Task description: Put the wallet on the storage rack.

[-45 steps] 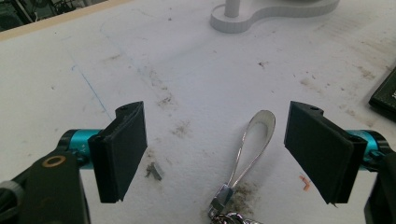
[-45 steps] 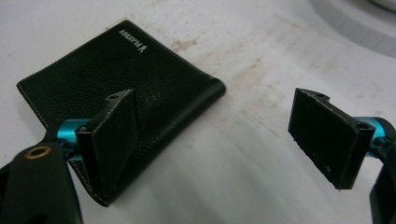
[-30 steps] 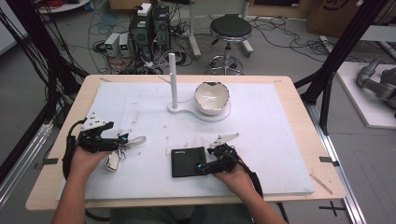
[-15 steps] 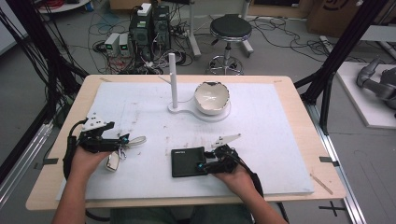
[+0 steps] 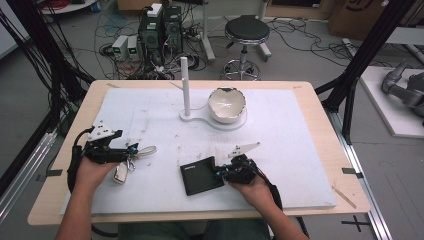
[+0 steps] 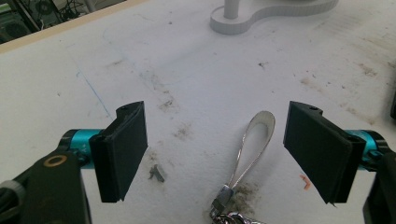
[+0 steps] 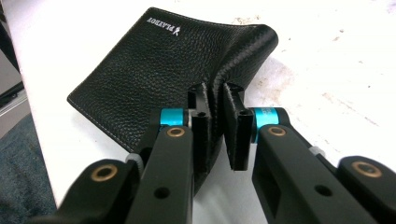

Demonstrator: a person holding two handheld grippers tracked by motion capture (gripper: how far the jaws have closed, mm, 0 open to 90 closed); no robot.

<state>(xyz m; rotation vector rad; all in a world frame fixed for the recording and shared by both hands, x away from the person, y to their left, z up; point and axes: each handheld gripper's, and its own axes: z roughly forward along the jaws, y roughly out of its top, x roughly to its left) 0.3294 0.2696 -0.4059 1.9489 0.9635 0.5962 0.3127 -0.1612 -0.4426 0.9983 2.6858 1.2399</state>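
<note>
**Right jaws pinching the wallet, left jaws spread over the key strap**

My right gripper [image 7: 215, 126] is clamped on the edge of the black leather wallet [image 7: 159, 60], which bends up between the jaws; the rest of it lies flat on the white table mat [image 5: 280, 125], near the front edge. My left gripper [image 6: 215, 154] sits low over the mat with its jaws wide apart, and the silver loop of a key strap [image 6: 252, 144] lies between them, touching neither. Farther back stand a white post [image 5: 185, 85] and a cracked white bowl [image 5: 227, 104] on one shared base.
</note>
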